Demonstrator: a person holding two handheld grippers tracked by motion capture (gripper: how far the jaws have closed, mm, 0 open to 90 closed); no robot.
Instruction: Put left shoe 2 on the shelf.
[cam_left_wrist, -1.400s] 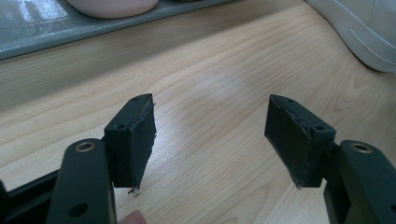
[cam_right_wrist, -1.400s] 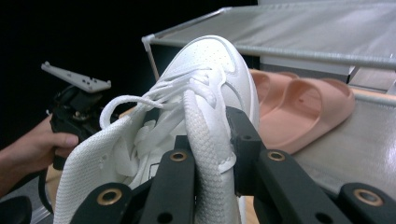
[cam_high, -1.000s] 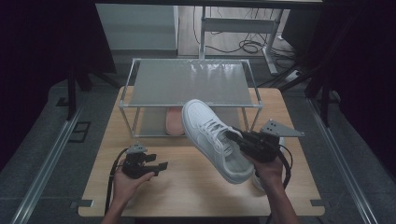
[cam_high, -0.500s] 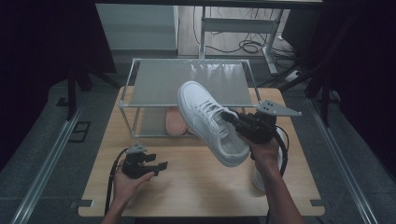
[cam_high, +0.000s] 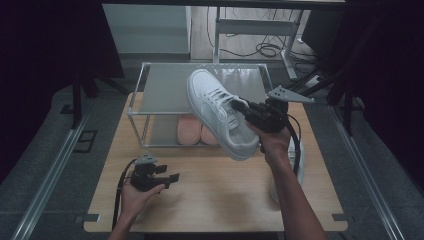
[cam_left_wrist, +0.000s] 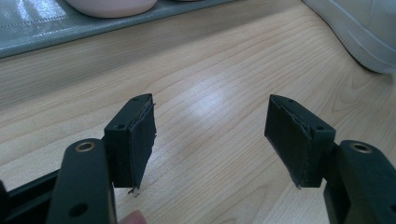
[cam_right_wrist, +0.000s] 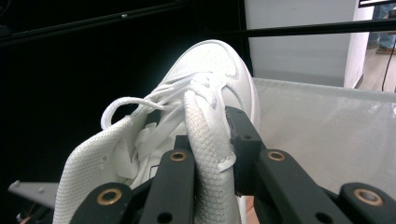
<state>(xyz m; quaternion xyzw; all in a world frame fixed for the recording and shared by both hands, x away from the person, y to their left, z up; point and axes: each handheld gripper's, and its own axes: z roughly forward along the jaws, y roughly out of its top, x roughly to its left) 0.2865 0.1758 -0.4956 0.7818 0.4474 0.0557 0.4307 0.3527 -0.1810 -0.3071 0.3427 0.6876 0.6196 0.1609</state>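
You have nothing to read here: no lettering, brand mark, number or sign can be made out on the white sneaker (cam_high: 220, 117), the pink shoes (cam_high: 192, 129) on the rack's lower shelf, the rack (cam_high: 165, 90), the tabletop (cam_high: 215, 190) or either tool.

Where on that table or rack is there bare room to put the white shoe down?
The grey top shelf of the metal rack lies bare left of the held white sneaker. The wooden table is bare between the left gripper and the right forearm. The lower shelf is crowded by pink slippers; another white shoe sits at the right.
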